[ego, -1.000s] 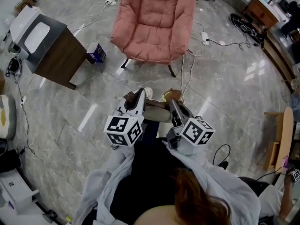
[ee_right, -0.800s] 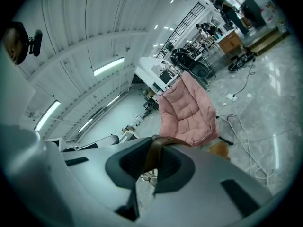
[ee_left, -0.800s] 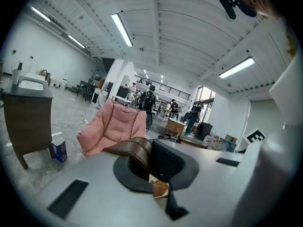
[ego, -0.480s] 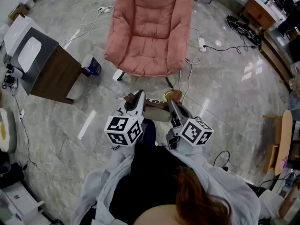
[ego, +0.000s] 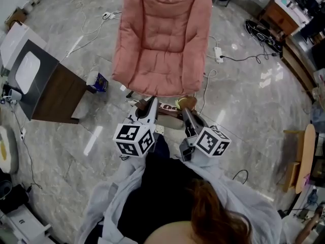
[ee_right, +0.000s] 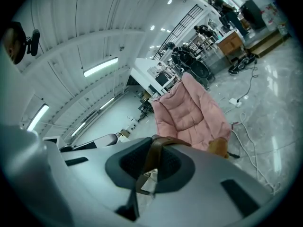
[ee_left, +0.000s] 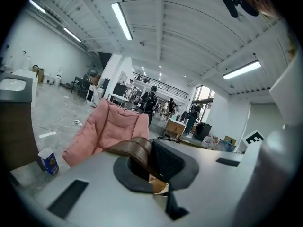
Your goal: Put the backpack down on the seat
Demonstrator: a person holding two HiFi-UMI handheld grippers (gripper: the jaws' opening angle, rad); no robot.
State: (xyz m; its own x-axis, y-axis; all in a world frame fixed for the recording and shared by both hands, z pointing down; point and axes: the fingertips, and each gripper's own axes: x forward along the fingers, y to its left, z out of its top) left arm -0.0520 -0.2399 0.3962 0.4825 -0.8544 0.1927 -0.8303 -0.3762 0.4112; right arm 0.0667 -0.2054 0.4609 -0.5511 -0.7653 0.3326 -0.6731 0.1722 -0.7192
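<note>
You held the backpack (ego: 186,102) up by its brown straps. The left gripper (ego: 151,103) was pinched shut on the left strap (ee_left: 136,148), and the right gripper (ego: 187,113) was pinched shut on the right strap (ee_right: 154,156). The bag hung between and below the two, mostly hidden, just at the front edge of the pink chair (ego: 162,14) and not yet on its seat (ego: 158,72). A dark side table (ego: 53,88) stood to your left, with a small carton (ego: 100,80) near it on the floor.
</note>
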